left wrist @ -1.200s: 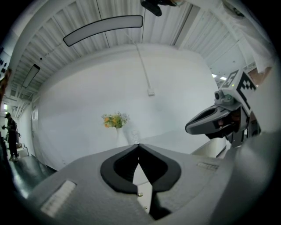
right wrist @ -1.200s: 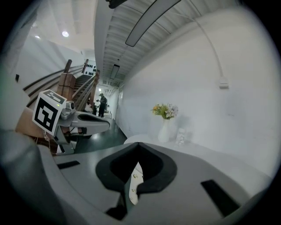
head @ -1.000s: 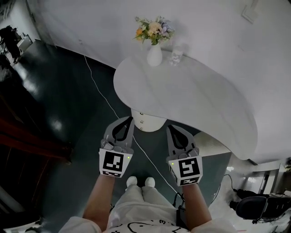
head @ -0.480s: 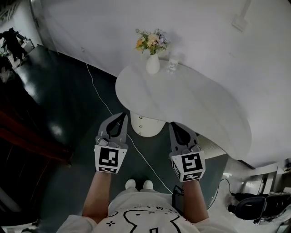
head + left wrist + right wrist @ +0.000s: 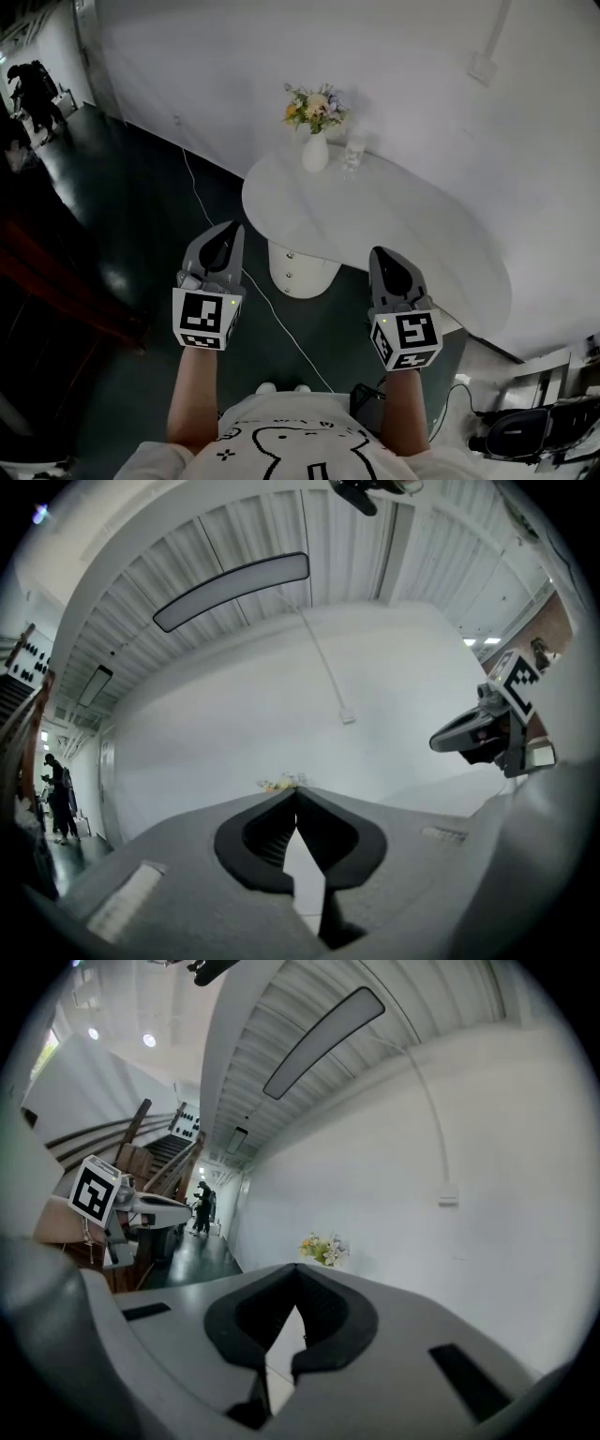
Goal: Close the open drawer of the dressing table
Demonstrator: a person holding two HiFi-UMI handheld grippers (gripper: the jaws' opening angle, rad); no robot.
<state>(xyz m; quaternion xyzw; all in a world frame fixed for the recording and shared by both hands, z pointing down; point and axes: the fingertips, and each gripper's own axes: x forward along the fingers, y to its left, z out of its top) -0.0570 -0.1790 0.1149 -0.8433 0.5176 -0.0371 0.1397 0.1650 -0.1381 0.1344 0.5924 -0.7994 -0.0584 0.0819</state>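
Left gripper (image 5: 229, 232) and right gripper (image 5: 382, 255) both clenched, tips together, nothing held. Both hover in front of dressing table (image 5: 394, 234), not touching it. Flower vase (image 5: 315, 152) stands at its far edge.

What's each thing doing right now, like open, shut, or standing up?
Left hand-held gripper: shut, empty, in the air.
Right hand-held gripper: shut, empty, in the air.
Vase: upright, holding flowers.
Glass: upright, beside the vase.
Drawer unit: under the tabletop; open or shut, cannot tell.
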